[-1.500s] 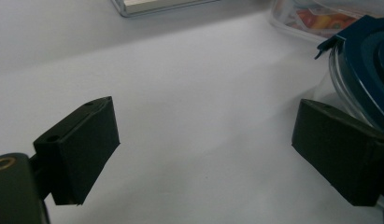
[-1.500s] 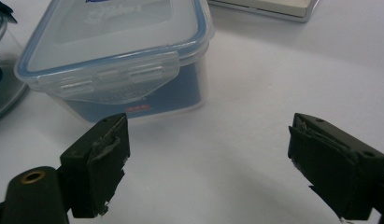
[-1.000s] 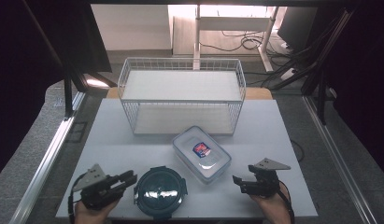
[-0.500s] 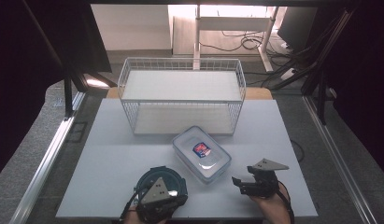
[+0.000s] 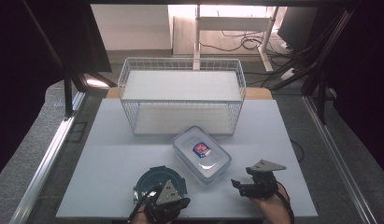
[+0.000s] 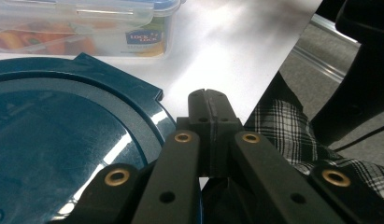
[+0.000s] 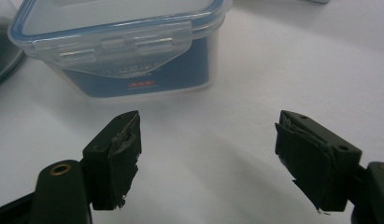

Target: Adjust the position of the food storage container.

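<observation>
the left tongs are fully closed with nothing between the jaws, tips met just past the near edge of the round dark-teal lid, seen from above sitting over its near rim. the right tongs stand wide apart and empty, aimed at the near end of the rectangular clear container.

risk 1: closed tongs cannot take the round lid; if pressed down on its glossy rim they would likely skid or tip the lid toward the table edge, which lies just beside it.

risk 2: the container sits angled to the right tongs. a closing bite on its latched end could slip off the corner and spin the box into the round lid, which lies just beside it.

risk 3: farther off, the white wire basket stands close behind the container; a push forward would likely drive the box against its front mesh.
</observation>
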Tool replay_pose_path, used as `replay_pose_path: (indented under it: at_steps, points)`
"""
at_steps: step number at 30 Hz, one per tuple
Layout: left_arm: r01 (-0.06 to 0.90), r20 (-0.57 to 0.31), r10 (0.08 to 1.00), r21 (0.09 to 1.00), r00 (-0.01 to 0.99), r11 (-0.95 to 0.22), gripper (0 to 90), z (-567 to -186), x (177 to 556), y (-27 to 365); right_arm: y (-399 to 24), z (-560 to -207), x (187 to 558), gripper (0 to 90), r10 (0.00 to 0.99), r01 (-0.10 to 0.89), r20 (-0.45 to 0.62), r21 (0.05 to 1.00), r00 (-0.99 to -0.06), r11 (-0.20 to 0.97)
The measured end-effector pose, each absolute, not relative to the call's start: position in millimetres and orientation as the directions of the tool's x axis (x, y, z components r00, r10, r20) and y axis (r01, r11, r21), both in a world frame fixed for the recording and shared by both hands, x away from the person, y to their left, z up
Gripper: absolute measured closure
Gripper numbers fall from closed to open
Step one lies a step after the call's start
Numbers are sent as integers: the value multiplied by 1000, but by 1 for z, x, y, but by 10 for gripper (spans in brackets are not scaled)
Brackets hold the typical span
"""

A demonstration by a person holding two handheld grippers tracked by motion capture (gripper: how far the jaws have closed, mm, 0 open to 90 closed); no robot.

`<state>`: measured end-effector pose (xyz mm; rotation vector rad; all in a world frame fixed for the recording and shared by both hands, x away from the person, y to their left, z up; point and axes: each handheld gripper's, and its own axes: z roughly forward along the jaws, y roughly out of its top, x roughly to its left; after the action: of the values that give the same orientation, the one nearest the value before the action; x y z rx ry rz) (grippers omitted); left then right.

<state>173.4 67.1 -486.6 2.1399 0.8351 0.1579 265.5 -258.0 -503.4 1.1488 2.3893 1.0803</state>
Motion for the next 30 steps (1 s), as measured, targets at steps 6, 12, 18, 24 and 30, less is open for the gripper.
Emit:
replay_pose_path:
  at_steps: [6,12,18,24,30]
  points:
    - [518,-173,618,736,767,-437,900,-488,178,74,-259,-504,266,225,759,559,71,721,-647,409]
    - [528,-172,639,738,749,-420,900,-489,185,85,-259,-505,266,225,757,560,73,719,-649,411]
    - [541,-178,661,741,729,-398,900,-490,192,98,-260,-504,266,225,758,561,76,722,-648,406]
    - [560,-196,679,741,707,-370,900,-491,205,120,-261,-504,266,225,754,559,78,721,-652,409]
    - [593,-191,742,737,643,-324,900,-493,222,161,-260,-505,267,225,752,564,81,714,-655,414]
